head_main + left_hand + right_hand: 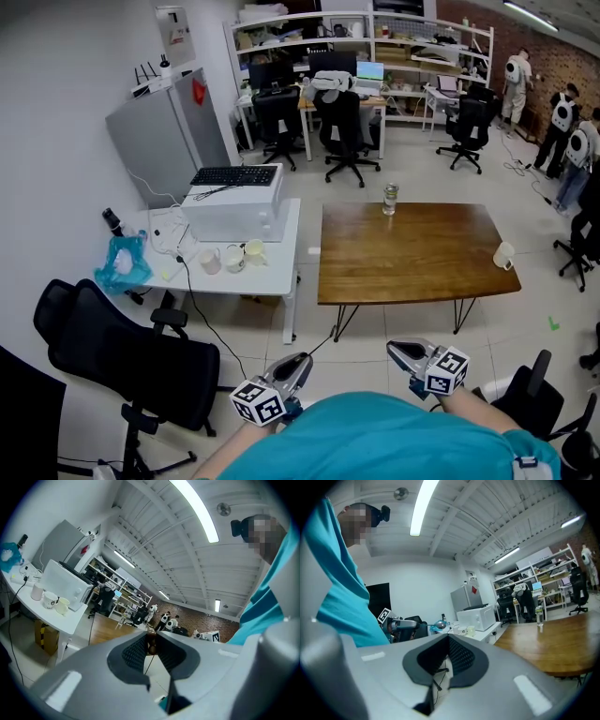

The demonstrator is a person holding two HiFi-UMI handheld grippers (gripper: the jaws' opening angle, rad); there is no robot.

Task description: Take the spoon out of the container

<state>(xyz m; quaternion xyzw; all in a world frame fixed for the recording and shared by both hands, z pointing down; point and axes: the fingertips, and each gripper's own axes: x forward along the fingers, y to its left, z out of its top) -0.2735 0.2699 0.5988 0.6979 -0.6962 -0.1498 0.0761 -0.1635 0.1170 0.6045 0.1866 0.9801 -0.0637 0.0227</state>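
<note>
Spoon too small to make out. Glass container (390, 199) upright on brown table (412, 262), near far edge, well apart from both grippers. White cup (504, 255) at table's right edge. Left gripper (302, 360) and right gripper (395, 349) low by person's teal shirt, above floor, short of table. Left jaws nearly together, right jaws together; nothing between either pair.

Keyboard (234, 175) atop microwave (234, 214) on white table (281, 274); three mugs (233, 259) beside; black chair (103, 347) near.
</note>
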